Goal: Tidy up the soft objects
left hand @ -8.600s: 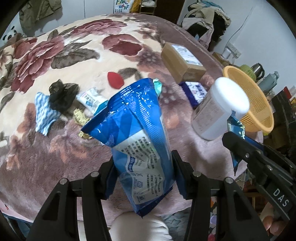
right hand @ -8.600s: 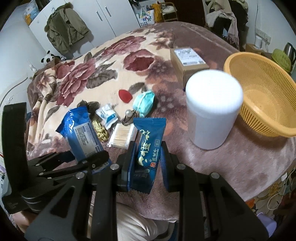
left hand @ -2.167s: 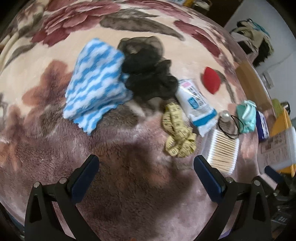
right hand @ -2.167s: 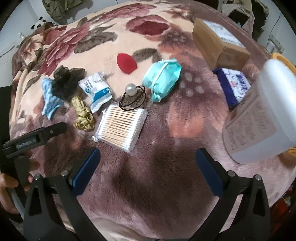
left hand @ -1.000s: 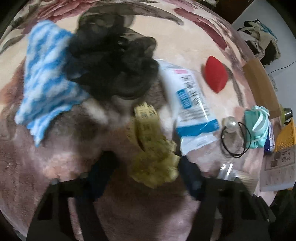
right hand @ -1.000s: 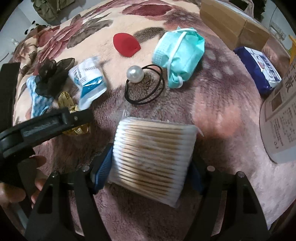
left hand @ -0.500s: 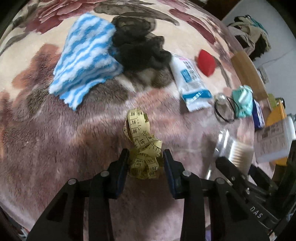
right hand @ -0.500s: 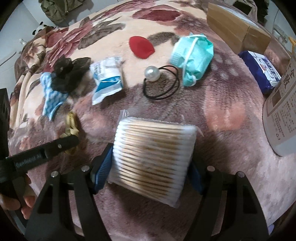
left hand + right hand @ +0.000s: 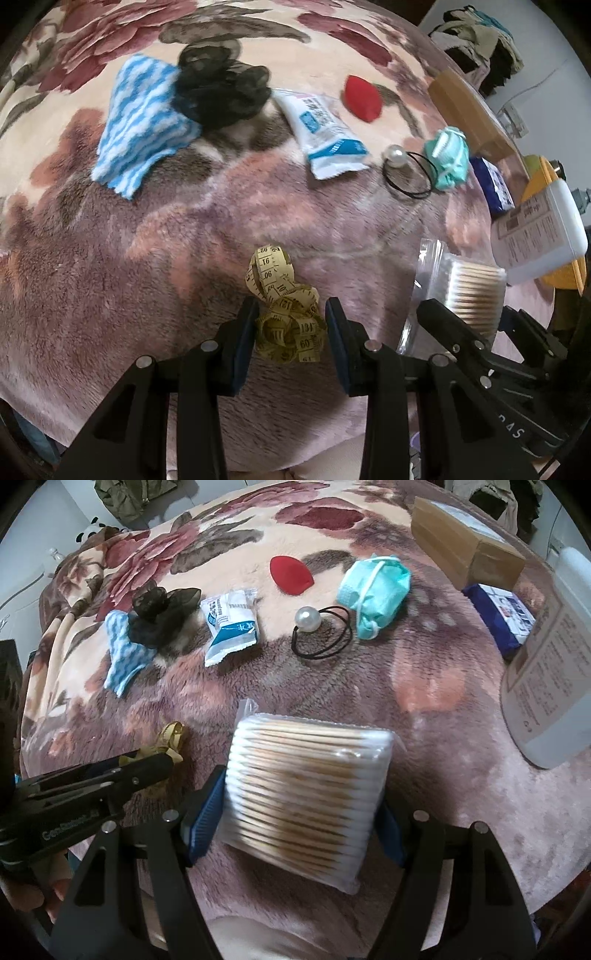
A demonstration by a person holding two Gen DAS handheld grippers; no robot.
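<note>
My left gripper (image 9: pixel 290 326) pinches the bunched yellow tape measure (image 9: pixel 286 314), apparently just clear of the floral blanket (image 9: pixel 110 277). My right gripper (image 9: pixel 295 808) clamps the bag of cotton swabs (image 9: pixel 306 794) above the blanket's near edge.

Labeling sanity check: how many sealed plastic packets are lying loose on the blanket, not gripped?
2. The white-and-blue packet lies beside the black scrunchie. The dark blue packet lies at the right, next to the white jar. Others may be out of view.
</note>
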